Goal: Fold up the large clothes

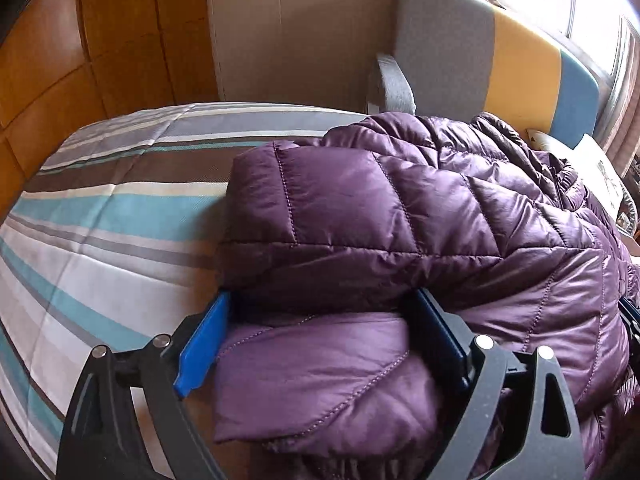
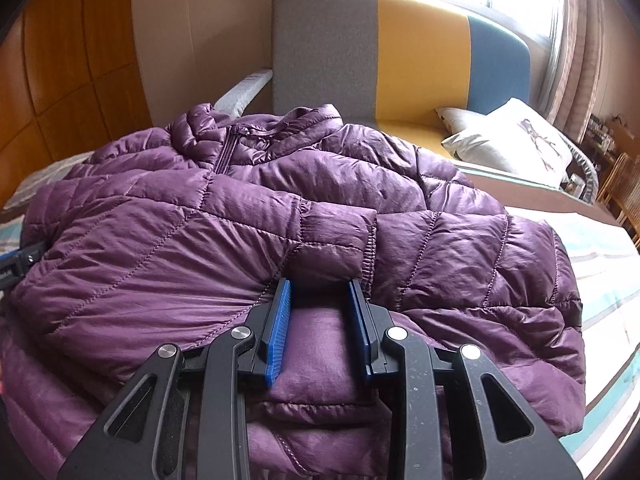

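A purple quilted puffer jacket [image 1: 400, 216] lies folded on a striped bed; it also fills the right wrist view [image 2: 240, 208], collar and zipper at the far side. My left gripper [image 1: 324, 304] is wide open, its blue-padded fingers [image 1: 204, 344] straddling a folded sleeve bundle at the jacket's left edge. My right gripper [image 2: 320, 288] has its jaws partly apart with a thick fold of jacket fabric between the blue pads [image 2: 278, 328]. Part of the left gripper [image 2: 16, 264] shows at the left edge of the right wrist view.
The striped bedspread [image 1: 100, 220] extends left of the jacket and to its right [image 2: 608, 264]. A grey, yellow and blue sofa [image 2: 420, 48] stands behind, with a white pillow [image 2: 516, 140]. Wooden wall panels [image 1: 80, 40] are on the left.
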The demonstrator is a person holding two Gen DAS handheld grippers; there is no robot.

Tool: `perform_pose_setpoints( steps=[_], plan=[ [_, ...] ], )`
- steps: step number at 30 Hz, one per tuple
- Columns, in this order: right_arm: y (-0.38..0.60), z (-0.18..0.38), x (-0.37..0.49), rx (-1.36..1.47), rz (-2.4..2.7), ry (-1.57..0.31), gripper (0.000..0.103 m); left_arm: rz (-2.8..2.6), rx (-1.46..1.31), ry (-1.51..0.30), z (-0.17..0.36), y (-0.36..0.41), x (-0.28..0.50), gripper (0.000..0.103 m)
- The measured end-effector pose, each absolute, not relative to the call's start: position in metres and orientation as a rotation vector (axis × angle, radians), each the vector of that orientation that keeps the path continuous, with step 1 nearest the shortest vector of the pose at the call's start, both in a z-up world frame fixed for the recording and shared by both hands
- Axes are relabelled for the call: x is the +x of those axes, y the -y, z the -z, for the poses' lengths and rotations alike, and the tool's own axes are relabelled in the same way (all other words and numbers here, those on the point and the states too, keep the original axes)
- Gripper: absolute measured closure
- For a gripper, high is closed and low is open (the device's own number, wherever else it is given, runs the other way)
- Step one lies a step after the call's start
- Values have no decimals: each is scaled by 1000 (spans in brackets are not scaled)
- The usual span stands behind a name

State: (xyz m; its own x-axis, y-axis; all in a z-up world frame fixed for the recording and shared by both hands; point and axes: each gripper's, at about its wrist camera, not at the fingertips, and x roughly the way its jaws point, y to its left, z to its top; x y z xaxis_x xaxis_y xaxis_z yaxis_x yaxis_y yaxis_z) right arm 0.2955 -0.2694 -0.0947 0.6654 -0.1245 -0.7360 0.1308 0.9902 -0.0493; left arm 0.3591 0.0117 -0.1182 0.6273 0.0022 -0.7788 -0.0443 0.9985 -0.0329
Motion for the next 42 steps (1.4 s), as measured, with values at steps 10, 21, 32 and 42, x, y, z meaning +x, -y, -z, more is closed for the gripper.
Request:
perform_pose_setpoints(
  steps=[10,21,32,42],
  plan=[
    [269,93,294,-8,153,-826,73,-21,-22,-827,104,-13,308,8],
    [283,82,272,68,121,-831,58,30,18,-905,119,-20,274,2],
    [285,82,273,61,139,-870,55,44,-29,-922,121,-24,269,2],
    [267,38,198,-19,37,-839,38,157,-61,-914,112,-26,211,2]
  ],
)
